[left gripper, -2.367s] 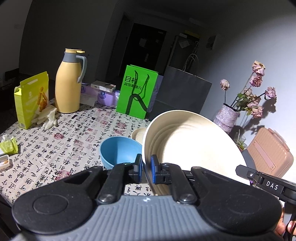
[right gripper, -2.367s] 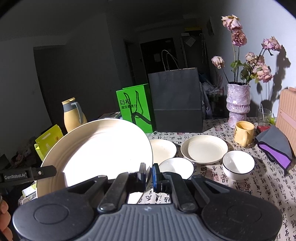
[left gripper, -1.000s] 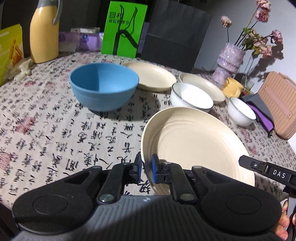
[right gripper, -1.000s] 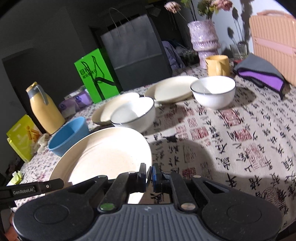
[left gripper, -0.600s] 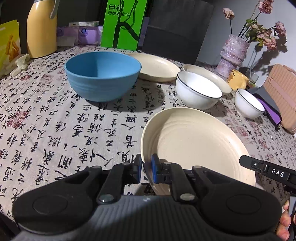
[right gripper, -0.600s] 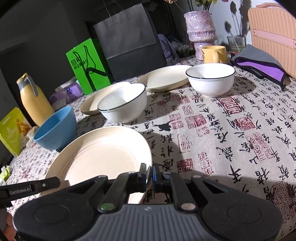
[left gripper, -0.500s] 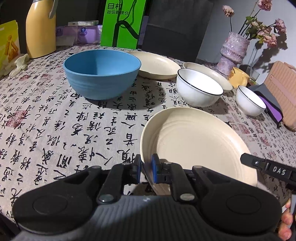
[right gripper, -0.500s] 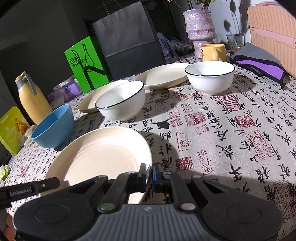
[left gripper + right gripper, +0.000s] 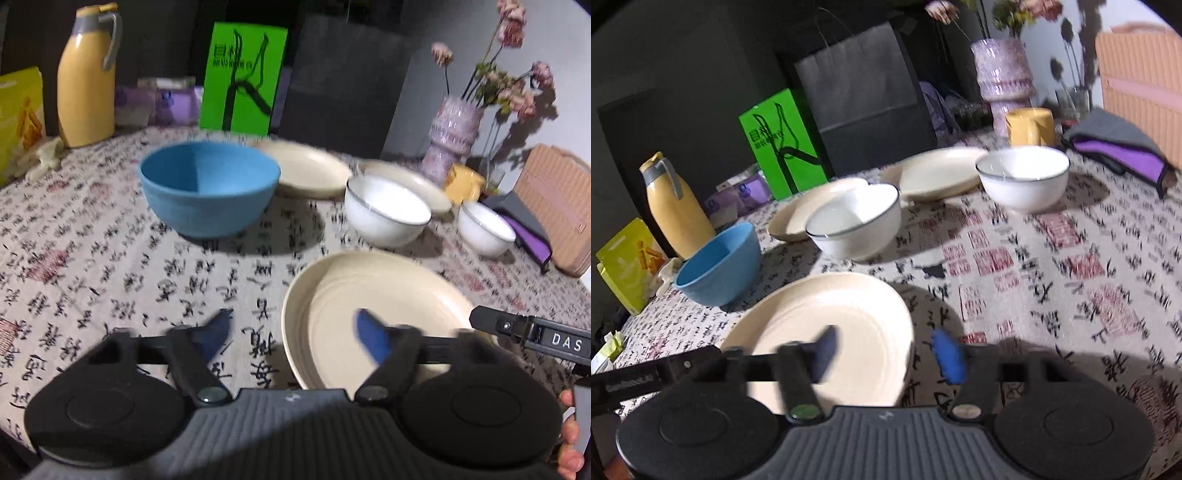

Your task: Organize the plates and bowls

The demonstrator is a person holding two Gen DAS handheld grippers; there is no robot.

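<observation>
A large cream plate [image 9: 373, 314] [image 9: 827, 325] lies flat on the patterned tablecloth at the near edge. My left gripper [image 9: 295, 336] straddles its left rim with jaws opening, pads clear of the rim. My right gripper [image 9: 882, 350] straddles its right rim, jaws also opening and off the plate. Behind stand a blue bowl [image 9: 208, 186] [image 9: 720, 264], a large white bowl [image 9: 386, 210] [image 9: 855, 225], a small white bowl [image 9: 485, 229] [image 9: 1023, 177] and two smaller cream plates [image 9: 310, 171] [image 9: 938, 173].
At the back stand a yellow jug [image 9: 88, 74], a green bag [image 9: 243, 79], a dark paper bag [image 9: 864, 92], a vase of flowers [image 9: 452, 134] and a yellow mug [image 9: 1030, 127]. A pink case [image 9: 557, 206] and a grey-purple cloth [image 9: 1119, 147] lie on the right. A yellow packet [image 9: 626, 267] stands on the left.
Both grippers lowered the large cream plate from upright onto the tablecloth while shut on its rim. Now both sets of jaws have sprung apart and let go of it.
</observation>
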